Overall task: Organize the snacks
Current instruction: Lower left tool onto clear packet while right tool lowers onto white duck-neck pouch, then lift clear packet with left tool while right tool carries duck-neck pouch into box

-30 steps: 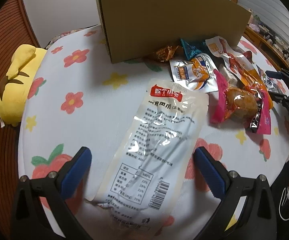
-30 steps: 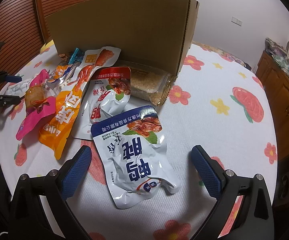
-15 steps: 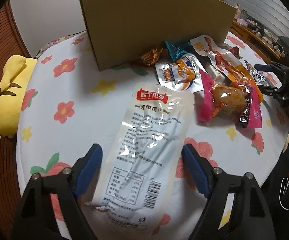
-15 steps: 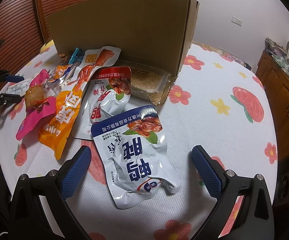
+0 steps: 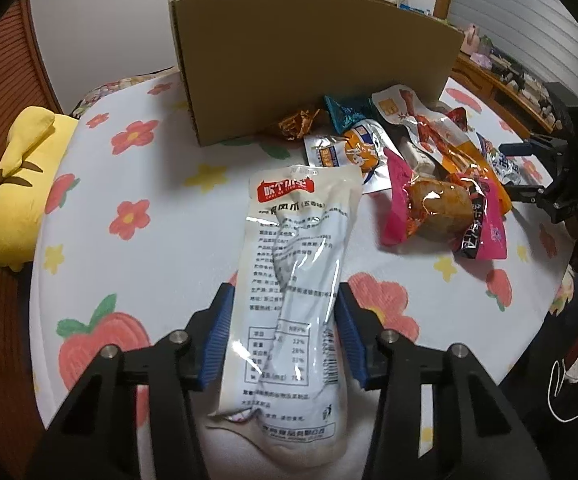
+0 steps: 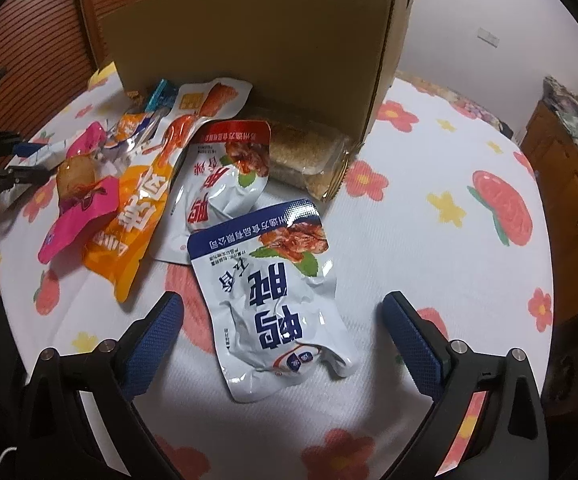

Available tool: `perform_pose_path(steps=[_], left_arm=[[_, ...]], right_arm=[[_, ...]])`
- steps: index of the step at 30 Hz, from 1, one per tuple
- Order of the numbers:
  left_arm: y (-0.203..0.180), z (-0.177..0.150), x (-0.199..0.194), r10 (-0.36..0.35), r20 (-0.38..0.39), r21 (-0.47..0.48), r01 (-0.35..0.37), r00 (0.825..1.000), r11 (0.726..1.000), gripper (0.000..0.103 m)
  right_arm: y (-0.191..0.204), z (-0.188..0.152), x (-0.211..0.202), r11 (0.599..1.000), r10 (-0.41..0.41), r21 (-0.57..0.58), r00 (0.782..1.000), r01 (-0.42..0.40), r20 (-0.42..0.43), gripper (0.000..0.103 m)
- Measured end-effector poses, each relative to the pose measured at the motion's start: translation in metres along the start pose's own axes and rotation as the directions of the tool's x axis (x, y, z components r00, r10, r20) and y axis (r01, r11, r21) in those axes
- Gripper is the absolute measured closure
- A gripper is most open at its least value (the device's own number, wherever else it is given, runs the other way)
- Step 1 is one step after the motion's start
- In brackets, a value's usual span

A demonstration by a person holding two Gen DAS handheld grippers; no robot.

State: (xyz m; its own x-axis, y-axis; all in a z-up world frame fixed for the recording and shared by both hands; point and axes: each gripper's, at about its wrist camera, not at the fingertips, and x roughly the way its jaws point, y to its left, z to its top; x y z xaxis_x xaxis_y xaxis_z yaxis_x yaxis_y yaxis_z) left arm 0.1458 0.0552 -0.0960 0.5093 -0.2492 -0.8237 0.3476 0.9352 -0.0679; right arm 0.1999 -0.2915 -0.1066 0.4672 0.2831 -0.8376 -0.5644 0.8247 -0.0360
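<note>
My left gripper (image 5: 285,320) is shut on a long white snack pack (image 5: 297,264) with a red label, its blue pads pressing both sides. The pack's far end points toward a brown cardboard box (image 5: 309,60). A pile of snacks lies right of it, with a pink pack (image 5: 441,204) in front. My right gripper (image 6: 283,328) is open over a blue-and-white pouch (image 6: 277,296) lying flat between the jaws. A red-and-white pouch (image 6: 225,184), an orange pack (image 6: 137,216) and the pink pack (image 6: 85,208) lie beyond, in front of the box (image 6: 257,48).
Everything lies on a white floral cloth (image 5: 137,216). A yellow plush toy (image 5: 21,176) sits at the left edge. A clear tray of crumbly snack (image 6: 309,160) leans at the box corner. A wooden cabinet (image 6: 569,184) stands at the right.
My left gripper has closed from wide open onto the long white pack. The right gripper and its pouch have not moved.
</note>
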Motion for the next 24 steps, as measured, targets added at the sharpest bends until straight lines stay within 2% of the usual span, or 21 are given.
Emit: perform_pose_path(steps=[3,5,7,15,24], left_arm=[[0.004,0.0,-0.003,-0.005,0.025,-0.018,0.005,1.0,1.0,0.055],[0.005,0.0,-0.007,-0.014,0.041,-0.034,0.016,0.999,0.999,0.055],[0.006,-0.001,-0.01,-0.015,0.059,-0.044,0.017,0.998,0.999,0.055],[0.009,0.003,-0.029,-0.016,0.134,-0.076,0.026,0.991,0.997,0.055],[-0.002,0.026,-0.056,-0.039,0.229,-0.071,0.056,0.973,0.996,0.055]], right_arm=[[0.0,0.002,-0.003,1.0,0.013,-0.016,1.0,-0.013,-0.021,0.017],[0.0,0.003,-0.005,1.0,0.016,-0.021,0.999,-0.017,-0.027,0.031],[0.0,0.005,-0.007,0.999,0.023,-0.025,0.999,-0.024,-0.035,0.04],[0.003,0.003,-0.011,0.999,0.023,-0.027,0.998,-0.024,-0.054,0.041],[-0.004,0.004,-0.037,1.0,0.009,0.029,0.999,-0.01,0.037,0.042]])
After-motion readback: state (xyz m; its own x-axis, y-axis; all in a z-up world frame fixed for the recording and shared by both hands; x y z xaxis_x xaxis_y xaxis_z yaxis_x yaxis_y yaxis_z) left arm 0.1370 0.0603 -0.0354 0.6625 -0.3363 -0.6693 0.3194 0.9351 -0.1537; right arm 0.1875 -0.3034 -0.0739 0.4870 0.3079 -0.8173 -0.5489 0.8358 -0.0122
